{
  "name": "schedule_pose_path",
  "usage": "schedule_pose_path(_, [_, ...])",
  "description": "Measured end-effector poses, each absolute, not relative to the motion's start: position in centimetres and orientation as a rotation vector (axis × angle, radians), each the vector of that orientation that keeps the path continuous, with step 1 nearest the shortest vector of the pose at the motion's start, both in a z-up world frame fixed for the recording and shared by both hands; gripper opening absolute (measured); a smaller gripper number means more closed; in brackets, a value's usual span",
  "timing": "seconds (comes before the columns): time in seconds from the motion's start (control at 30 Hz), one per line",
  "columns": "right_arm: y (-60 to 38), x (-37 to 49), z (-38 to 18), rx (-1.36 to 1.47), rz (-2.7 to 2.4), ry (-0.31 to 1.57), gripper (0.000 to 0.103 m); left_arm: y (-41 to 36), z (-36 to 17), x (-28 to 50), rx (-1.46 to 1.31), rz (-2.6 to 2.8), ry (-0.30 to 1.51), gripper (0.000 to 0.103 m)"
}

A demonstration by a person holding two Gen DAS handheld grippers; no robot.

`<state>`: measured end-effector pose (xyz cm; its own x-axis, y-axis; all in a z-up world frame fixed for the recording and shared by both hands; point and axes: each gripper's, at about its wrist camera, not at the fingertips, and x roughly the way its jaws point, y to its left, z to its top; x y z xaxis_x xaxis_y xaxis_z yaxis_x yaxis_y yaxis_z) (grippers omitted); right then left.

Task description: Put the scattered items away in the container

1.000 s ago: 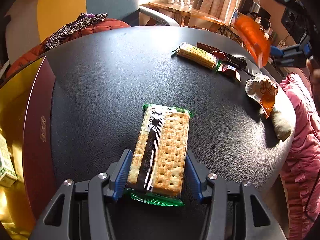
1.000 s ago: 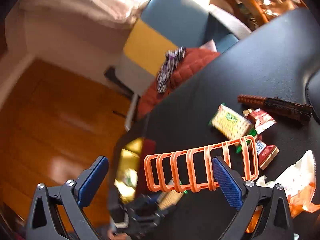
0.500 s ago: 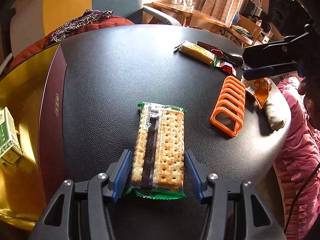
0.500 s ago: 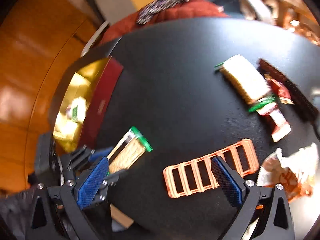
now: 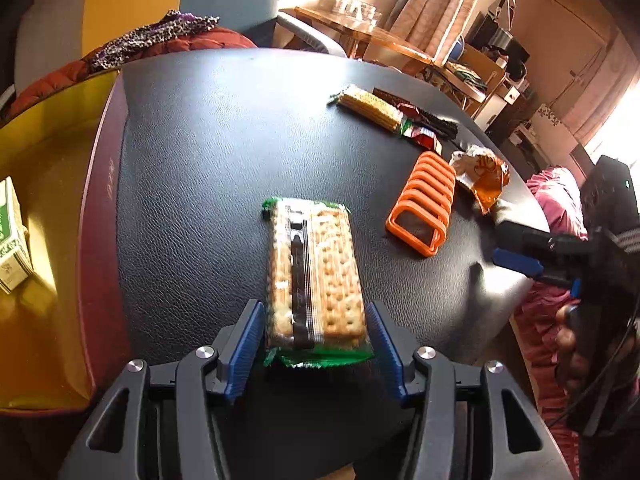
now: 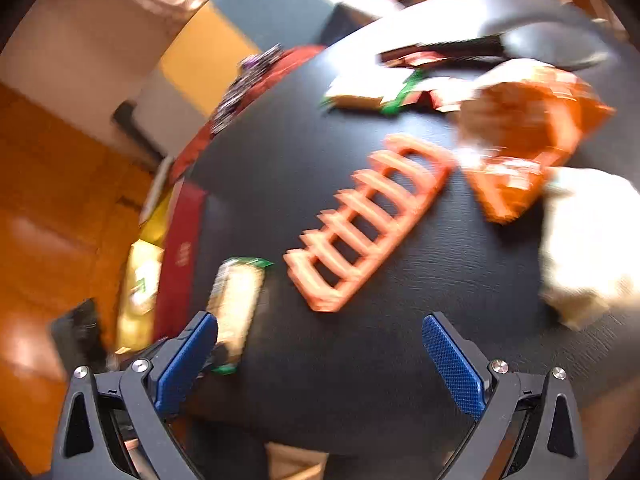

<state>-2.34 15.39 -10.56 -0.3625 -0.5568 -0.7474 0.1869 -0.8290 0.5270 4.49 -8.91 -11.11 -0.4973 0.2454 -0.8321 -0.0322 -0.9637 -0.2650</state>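
Tidy-up barely begun: on the black table [image 5: 192, 152] most snacks are still out, while the gold-lined box [image 5: 52, 152] at its left edge holds just one small green-and-white carton [image 5: 10, 236]. Left to move, approx. by size: cracker pack [image 5: 316, 276], orange rack [image 5: 424, 204], torn orange wrapper [image 5: 482, 172], 2nd cracker pack [image 5: 370, 110] w/ small candy bars beside it. Left gripper [image 5: 316, 344] has jaws opening, cracker pack between them, pads just off its sides. Right gripper [image 6: 320, 364] is wide apart & empty, short of the rack.
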Motion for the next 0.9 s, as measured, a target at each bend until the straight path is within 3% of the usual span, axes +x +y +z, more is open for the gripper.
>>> schedule_pose_path(0.13, [15.8,-1.8,-9.9,1.372,-2.337,-0.470,0.103,-8.3,-11.2,3.2,-1.510,2.591,-0.233,0.061])
schedule_pose_path(0.33, [14.4,-1.7,-10.6,1.393,-2.380,-0.424,0.103,-7.1,-12.1,2.1,-1.527,2.594,-0.102,0.058])
schedule_pose_path(0.37, [14.2,-1.7,-11.0,1.405,-2.383,-0.429,0.103,-7.3,-12.1,2.1,-1.524,2.604,-0.117,0.051])
schedule_pose_path(0.67, [14.1,-2.5,-10.9,1.400,-2.469,-0.463,0.101,-8.3,-12.1,4.0,-1.494,2.631,-0.154,0.050])
schedule_pose_path(0.9, [11.1,-6.7,-11.0,1.495,-2.663,-0.294,0.100,-9.2,-12.1,4.9,-1.490,2.608,-0.222,0.051])
